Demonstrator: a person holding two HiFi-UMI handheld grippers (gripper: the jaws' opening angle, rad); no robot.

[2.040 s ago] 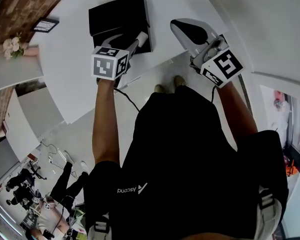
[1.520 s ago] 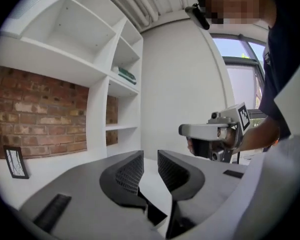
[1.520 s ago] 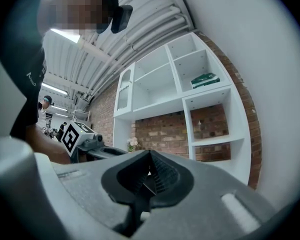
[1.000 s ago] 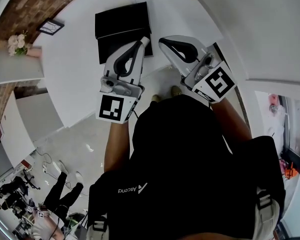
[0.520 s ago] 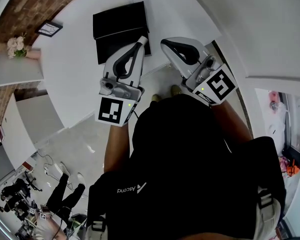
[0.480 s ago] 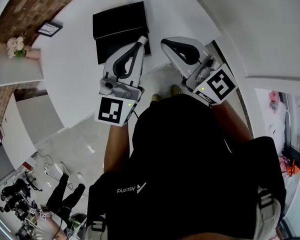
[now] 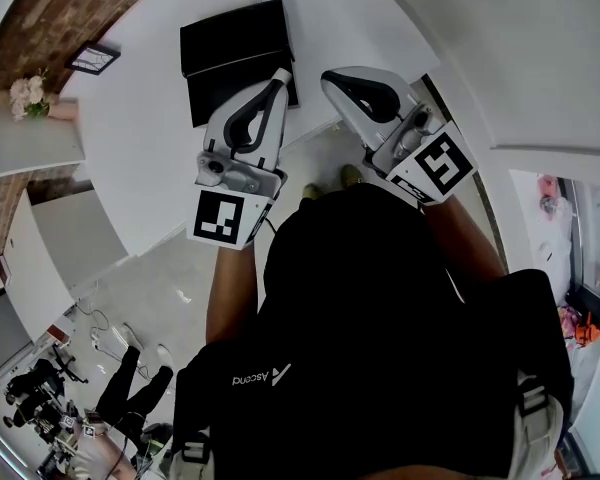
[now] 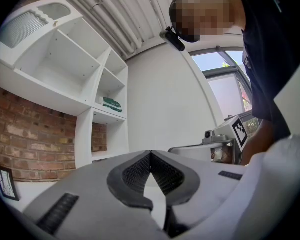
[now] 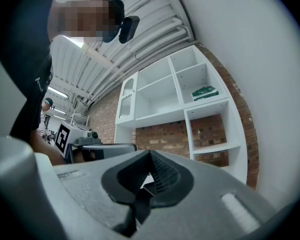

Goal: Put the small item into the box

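The left gripper (image 7: pixel 282 74) and right gripper (image 7: pixel 329 76) both have their jaws pressed together on nothing. The black box (image 7: pixel 230 38) lies on the white counter (image 7: pixel 140 138), just beyond the left gripper's tip. Whether the small item is in its dark interior, I cannot tell.

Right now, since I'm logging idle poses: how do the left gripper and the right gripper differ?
In the head view, the left gripper overlaps the near right edge of the black box, while the right gripper shows beside the box, against the white table.
The left gripper leans rightward and the right gripper leans leftward, so their tips converge.
Shared: both are shut, with nothing between the jaws.
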